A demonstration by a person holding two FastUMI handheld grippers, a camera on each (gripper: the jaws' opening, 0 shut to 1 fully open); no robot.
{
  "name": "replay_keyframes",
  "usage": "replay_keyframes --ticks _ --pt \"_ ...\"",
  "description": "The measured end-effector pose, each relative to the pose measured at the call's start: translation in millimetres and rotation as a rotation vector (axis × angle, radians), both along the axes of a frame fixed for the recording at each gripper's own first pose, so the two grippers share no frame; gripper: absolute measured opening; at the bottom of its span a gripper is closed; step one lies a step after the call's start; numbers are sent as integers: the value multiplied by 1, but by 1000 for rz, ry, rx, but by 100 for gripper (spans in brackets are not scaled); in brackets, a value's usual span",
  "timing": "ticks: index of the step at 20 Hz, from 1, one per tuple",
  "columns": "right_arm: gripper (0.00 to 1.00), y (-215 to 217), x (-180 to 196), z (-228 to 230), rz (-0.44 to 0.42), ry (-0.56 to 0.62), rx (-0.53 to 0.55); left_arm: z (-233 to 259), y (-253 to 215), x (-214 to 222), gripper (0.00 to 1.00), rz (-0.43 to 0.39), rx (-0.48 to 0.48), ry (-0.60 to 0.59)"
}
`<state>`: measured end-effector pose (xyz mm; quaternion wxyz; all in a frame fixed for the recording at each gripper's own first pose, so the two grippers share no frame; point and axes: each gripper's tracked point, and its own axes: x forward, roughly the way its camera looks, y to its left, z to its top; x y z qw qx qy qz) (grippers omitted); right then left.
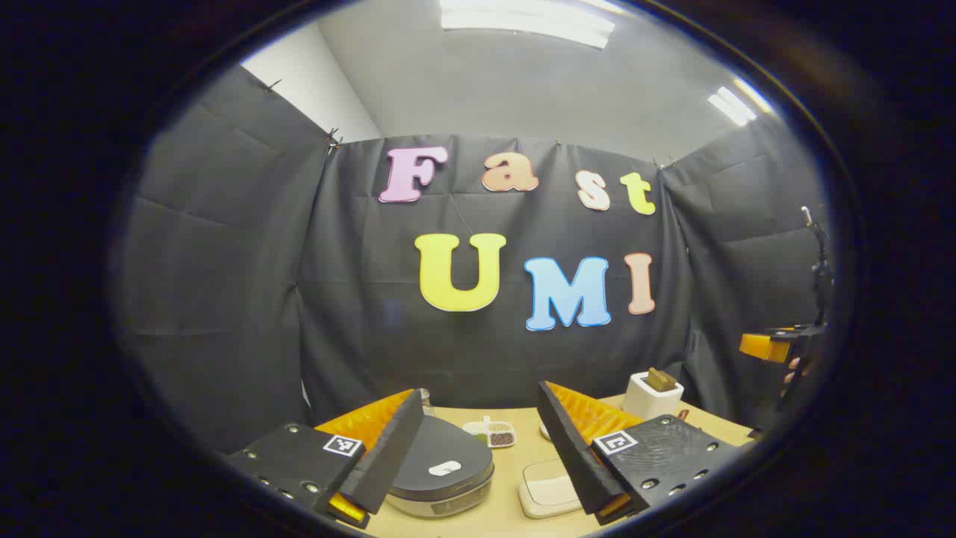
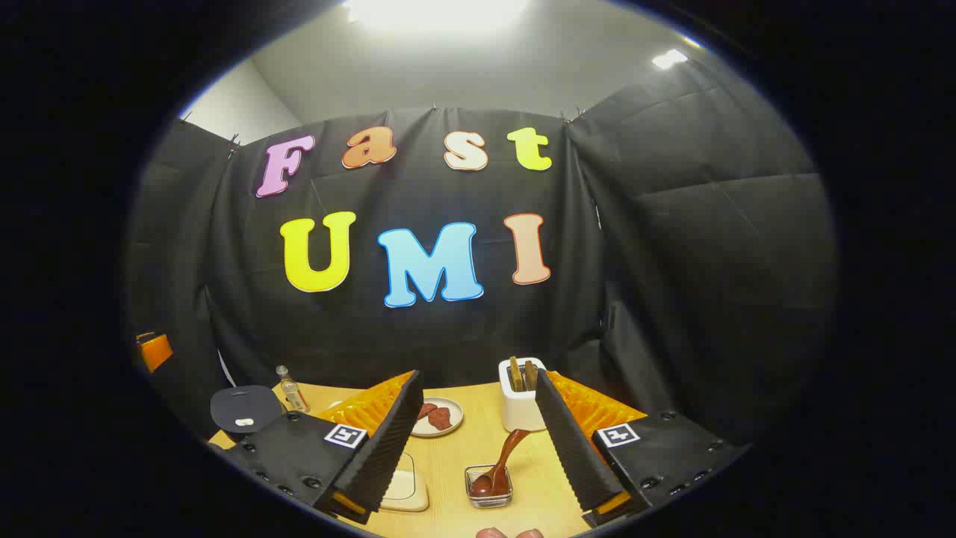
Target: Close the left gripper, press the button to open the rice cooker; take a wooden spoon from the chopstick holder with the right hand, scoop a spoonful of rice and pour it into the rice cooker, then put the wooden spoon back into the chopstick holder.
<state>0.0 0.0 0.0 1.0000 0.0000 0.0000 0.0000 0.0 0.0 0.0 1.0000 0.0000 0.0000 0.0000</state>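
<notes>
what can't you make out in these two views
- Left gripper view: the rice cooker is partly hidden by the left gripper, so its button is not clearly seen.
- Right gripper view: the holder contents are too small to identify.
- Right gripper view: the spoon bowl hides what the small dish holds.

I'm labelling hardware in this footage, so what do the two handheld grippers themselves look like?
In the left gripper view, the left gripper has two long wedge-shaped fingers with ribbed faces, each mounted on a black block with round screw heads and a small square black-and-white marker. The right gripper, in the right gripper view, is built the same way, with its own square markers. I can't make out any cables or sleeves.
</notes>
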Motion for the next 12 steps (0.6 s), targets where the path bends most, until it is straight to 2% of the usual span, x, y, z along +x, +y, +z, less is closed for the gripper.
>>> replay_keyframes --ticks 1,7,8,12 --pt "96 1 1 0 -1 -1 9 0 -2 1 96 -7 8 1" --pt "92 6 -3 -2 -4 0 -9 -9 -14 -9 96 -52 21 10" --pt "97 8 -4 -2 -3 2 -8 -10 -14 -9 97 -56 22 14" --pt "97 13 -12 -5 -3 9 -7 -15 -18 -10 97 -72 -2 24"
